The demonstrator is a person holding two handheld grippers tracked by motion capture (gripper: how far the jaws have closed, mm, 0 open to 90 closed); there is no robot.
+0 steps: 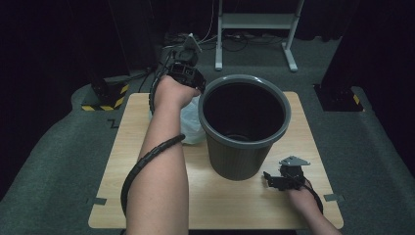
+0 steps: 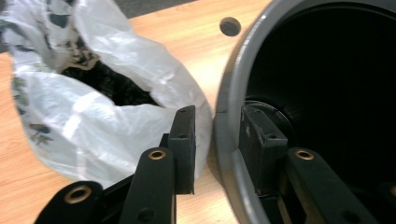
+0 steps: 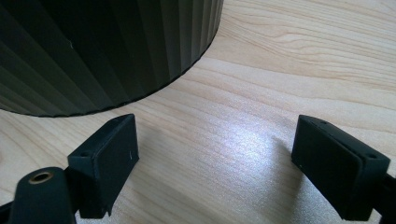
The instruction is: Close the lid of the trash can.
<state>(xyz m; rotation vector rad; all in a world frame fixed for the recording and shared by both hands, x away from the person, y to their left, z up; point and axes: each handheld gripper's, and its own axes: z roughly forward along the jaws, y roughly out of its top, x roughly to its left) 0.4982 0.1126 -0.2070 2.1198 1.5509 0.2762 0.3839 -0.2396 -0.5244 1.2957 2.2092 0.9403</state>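
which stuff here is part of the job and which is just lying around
In the job:
- dark grey ribbed plastic bin, its rim between the left gripper fingers
- crumpled white plastic bag beside the bin

Lying about:
- grey metal stand on the floor behind the table
- right gripper, open on the wooden table

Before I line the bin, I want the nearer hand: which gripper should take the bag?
Left. The left gripper straddles the bin rim, right beside the white plastic bag. The right gripper rests open on the table, across the bin.
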